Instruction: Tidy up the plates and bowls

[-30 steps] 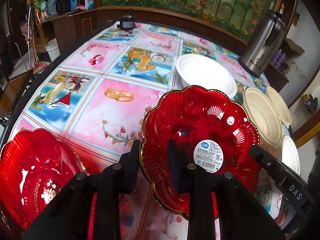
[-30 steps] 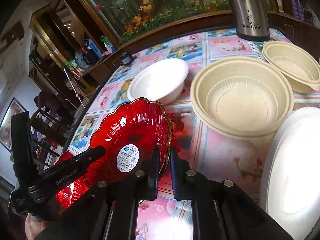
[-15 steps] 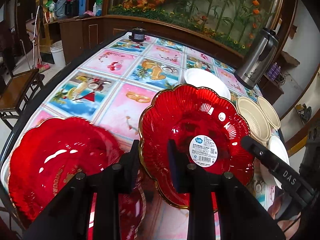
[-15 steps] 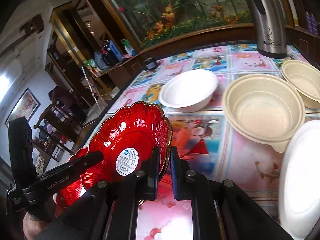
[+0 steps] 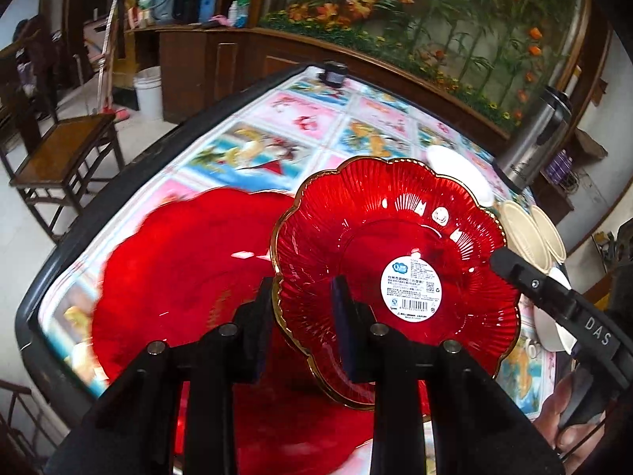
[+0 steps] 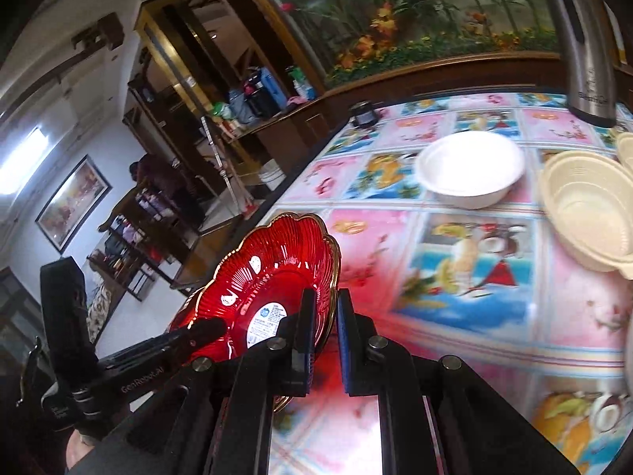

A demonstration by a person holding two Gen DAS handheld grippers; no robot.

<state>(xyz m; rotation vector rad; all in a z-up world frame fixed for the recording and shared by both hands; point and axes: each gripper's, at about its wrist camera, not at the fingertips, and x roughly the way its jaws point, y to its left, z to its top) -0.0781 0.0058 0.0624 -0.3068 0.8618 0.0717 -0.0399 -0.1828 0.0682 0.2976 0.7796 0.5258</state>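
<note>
A red scalloped glass plate [image 5: 395, 245] with a gold rim and a white sticker hangs above the table, held by both grippers. My left gripper [image 5: 302, 316] is shut on its near-left rim. My right gripper [image 6: 326, 328] is shut on the rim at the opposite side, where the same red plate [image 6: 273, 277] looks tilted. Beneath it a larger red plate [image 5: 178, 277] lies at the table's near-left corner, partly hidden by the held one. A white bowl [image 6: 470, 166] and cream bowls [image 6: 585, 213] stand farther right.
A steel thermos jug [image 6: 585, 51] stands at the far right of the picture-patterned tablecloth [image 6: 474, 261]. A small dark jar [image 5: 332, 73] sits at the far edge. A wooden chair [image 5: 59, 146] stands beyond the table's left side. A person's hand [image 5: 569, 427] holds the right gripper.
Both grippers have carried the held plate leftwards across the table. It now hangs over the larger red plate, and the bowls have slid toward the right of both views.
</note>
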